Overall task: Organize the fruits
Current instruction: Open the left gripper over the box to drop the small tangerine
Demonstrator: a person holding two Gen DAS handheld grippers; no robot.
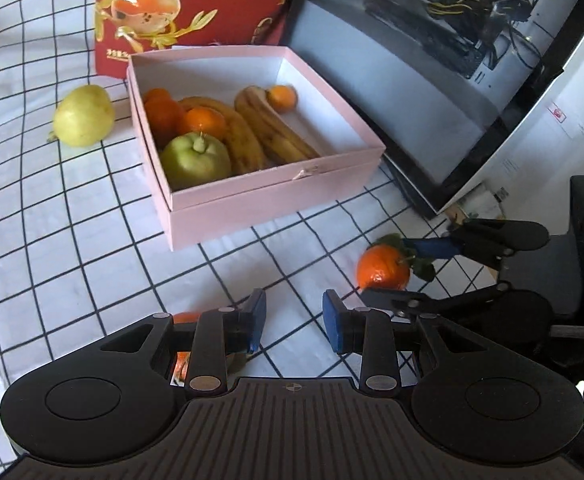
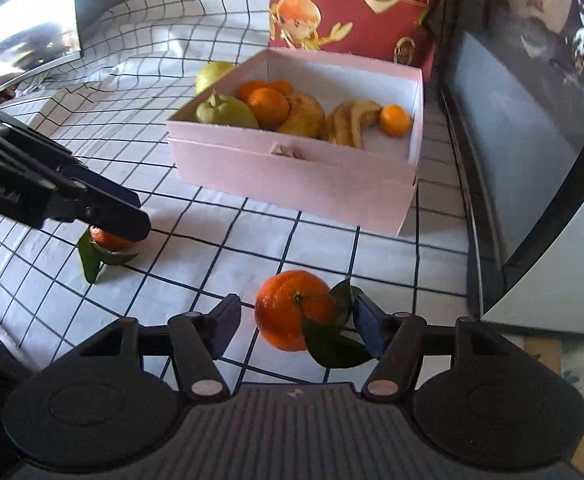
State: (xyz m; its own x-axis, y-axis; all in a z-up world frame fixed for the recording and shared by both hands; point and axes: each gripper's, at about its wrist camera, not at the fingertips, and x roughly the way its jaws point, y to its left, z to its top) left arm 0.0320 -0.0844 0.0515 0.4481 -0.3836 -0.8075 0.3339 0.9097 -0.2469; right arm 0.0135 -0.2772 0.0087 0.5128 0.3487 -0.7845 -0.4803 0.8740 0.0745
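Left wrist view: the left tongs (image 1: 294, 320) hang spread over the checked table (image 1: 72, 240) with nothing between the pads. A leafy tangerine (image 1: 383, 267) lies ahead and to their right, already flanked by the right tongs (image 1: 395, 270), which come in from the right edge. A second tangerine (image 1: 186, 317) peeks out just behind the left finger, mostly hidden by it. The pink box (image 1: 260, 196) sits farther ahead with bananas, oranges and a green pear inside; a yellow pear (image 1: 84, 115) stands outside, just beside the box's left wall.

Right wrist view: the right tongs (image 2: 296, 326) are spread with the leafy tangerine (image 2: 292, 310) squarely between the pads, its leaves against the right pad and a gap on the left, so it is not yet pinched. Closing should take it, and the pink box (image 2: 292, 184) lies straight ahead. The left tongs (image 2: 116, 220) hover over the second tangerine (image 2: 110, 240), so each hand has its own nearest fruit
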